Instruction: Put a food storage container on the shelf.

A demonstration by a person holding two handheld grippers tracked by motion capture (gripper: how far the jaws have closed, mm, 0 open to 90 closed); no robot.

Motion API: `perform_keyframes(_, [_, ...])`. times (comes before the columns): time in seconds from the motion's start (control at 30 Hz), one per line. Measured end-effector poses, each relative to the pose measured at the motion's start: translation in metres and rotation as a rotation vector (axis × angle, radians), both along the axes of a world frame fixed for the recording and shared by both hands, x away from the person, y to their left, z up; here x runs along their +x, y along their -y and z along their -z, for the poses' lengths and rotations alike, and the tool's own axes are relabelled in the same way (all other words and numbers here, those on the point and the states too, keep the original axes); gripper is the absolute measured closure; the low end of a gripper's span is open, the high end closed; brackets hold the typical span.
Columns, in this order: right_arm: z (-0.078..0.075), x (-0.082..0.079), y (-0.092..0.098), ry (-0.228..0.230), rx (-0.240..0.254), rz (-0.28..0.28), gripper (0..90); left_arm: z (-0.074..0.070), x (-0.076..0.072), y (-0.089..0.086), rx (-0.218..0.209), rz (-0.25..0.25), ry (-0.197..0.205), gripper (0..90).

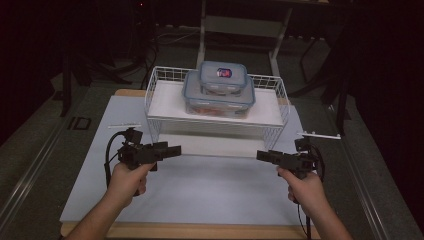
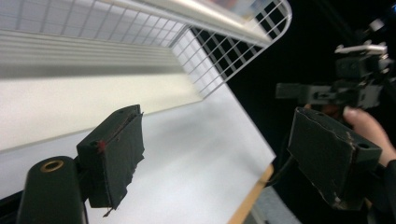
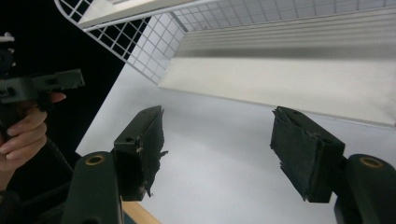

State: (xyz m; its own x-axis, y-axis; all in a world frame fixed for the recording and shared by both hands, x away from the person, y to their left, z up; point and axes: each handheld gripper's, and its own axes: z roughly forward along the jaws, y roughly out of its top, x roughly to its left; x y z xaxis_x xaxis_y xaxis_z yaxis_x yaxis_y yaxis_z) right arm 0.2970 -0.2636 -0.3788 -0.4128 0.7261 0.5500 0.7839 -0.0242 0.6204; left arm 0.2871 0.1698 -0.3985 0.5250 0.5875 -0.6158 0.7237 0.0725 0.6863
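Below the wire rack (image 1: 216, 125), left tongs (image 1: 176, 150) and right tongs (image 1: 261, 155) — both wide, seemingly empty, 2 stacked boxes (image 1: 220, 89) above.

A small box (image 1: 223, 75) sits on a bigger box (image 1: 218, 102), seemingly atop the rack (image 1: 155, 107).

black tool (image 1: 176, 150), worn pads (image 2: 119, 149), trailing black cable (image 1: 107, 155)

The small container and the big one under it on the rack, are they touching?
Touching. The high view shows the small container sitting directly on the big container's lid, no gap between them, atop the wire rack.
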Motion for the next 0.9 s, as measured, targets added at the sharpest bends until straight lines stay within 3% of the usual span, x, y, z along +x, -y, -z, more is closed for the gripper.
perform_keyframes(0.1, [0.007, -0.003, 0.003, 0.011, -0.003, 0.011, 33.7, 0.009, -0.005, -0.001, 0.039, -0.008, 0.015, 16.9])
perform_keyframes(0.2, [0.014, -0.006, 0.005, 0.022, -0.023, 0.017, 32.8, 0.017, -0.009, -0.004, 0.048, -0.015, 0.020, 16.0])
perform_keyframes(0.27, [0.018, -0.008, 0.006, 0.027, -0.027, 0.023, 32.9, 0.025, -0.014, -0.006, 0.100, -0.029, 0.052, 15.2])
perform_keyframes(0.3, [0.018, -0.008, 0.006, 0.027, -0.027, 0.023, 32.9, 0.025, -0.014, -0.006, 0.100, -0.029, 0.052, 14.5])
perform_keyframes(0.4, [0.026, -0.016, 0.007, 0.059, -0.069, 0.035, 32.4, 0.034, -0.020, -0.009, 0.131, -0.047, 0.076, 14.5])
perform_keyframes(0.57, [0.038, -0.027, 0.010, 0.105, -0.119, 0.054, 30.8, 0.050, -0.029, -0.013, 0.224, -0.080, 0.103, 14.4])
perform_keyframes(0.73, [0.055, -0.034, 0.020, 0.110, -0.131, 0.084, 28.6, 0.067, -0.039, -0.020, 0.318, -0.130, 0.141, 13.5])
perform_keyframes(0.9, [0.079, -0.044, 0.032, 0.142, -0.180, 0.155, 27.5, 0.090, -0.048, -0.033, 0.344, -0.182, 0.156, 13.3])
